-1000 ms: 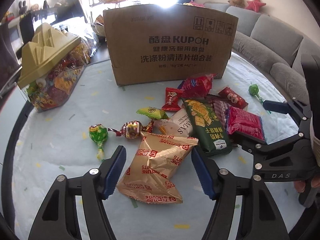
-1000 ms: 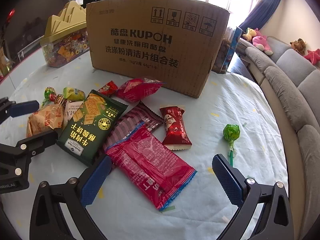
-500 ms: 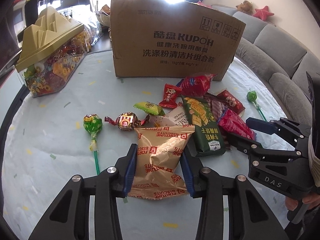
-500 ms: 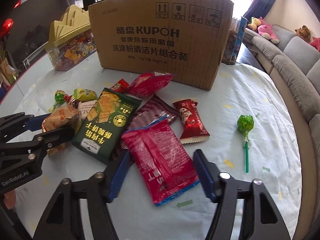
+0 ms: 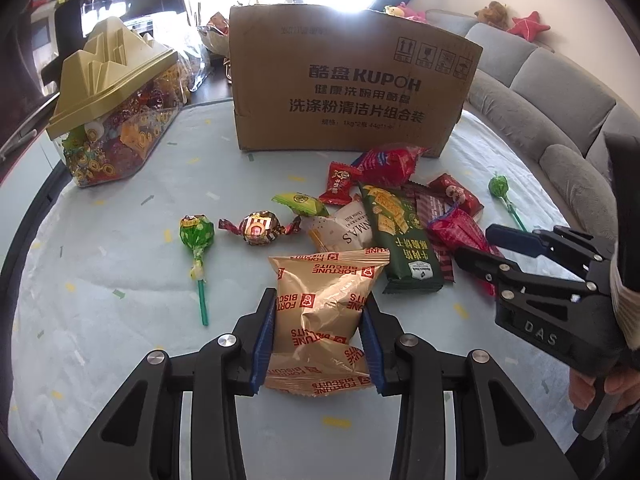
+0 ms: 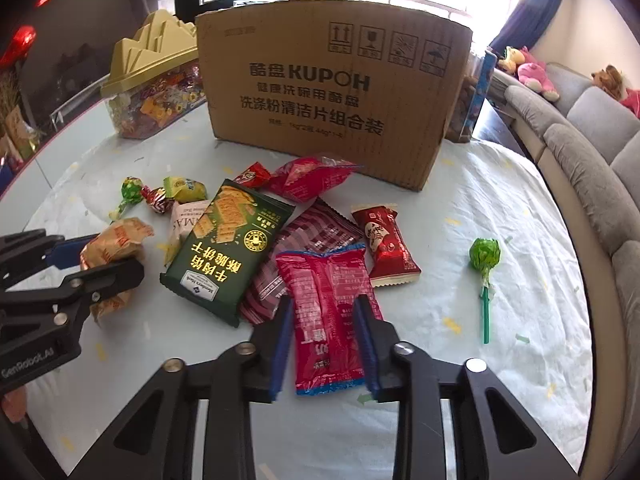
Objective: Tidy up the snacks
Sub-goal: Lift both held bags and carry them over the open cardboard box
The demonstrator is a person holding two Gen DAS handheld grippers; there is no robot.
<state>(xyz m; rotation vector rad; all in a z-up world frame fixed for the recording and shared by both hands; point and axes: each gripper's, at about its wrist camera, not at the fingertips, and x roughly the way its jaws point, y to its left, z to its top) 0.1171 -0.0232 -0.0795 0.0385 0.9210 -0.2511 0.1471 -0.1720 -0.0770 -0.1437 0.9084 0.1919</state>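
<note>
As both sets of jaws finish closing across their packets on the counter (image 5: 100,280), the left gripper (image 5: 318,334) pinches a light, air-puffed, crushable gold biscuit bag (image 5: 324,304) and the right gripper (image 6: 325,342) a slick, soft red snack pouch (image 6: 326,312), each clamped mid-body.

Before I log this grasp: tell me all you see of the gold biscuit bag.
The gold biscuit bag is a puffy, crinkled foil pouch printed with red "FORTUNE BISCUITS" lettering, sealed at both ends. It lies flat on the tablecloth, pinched at its sides by the left gripper, whose jaws have just been closing. It looks unopened.
</note>
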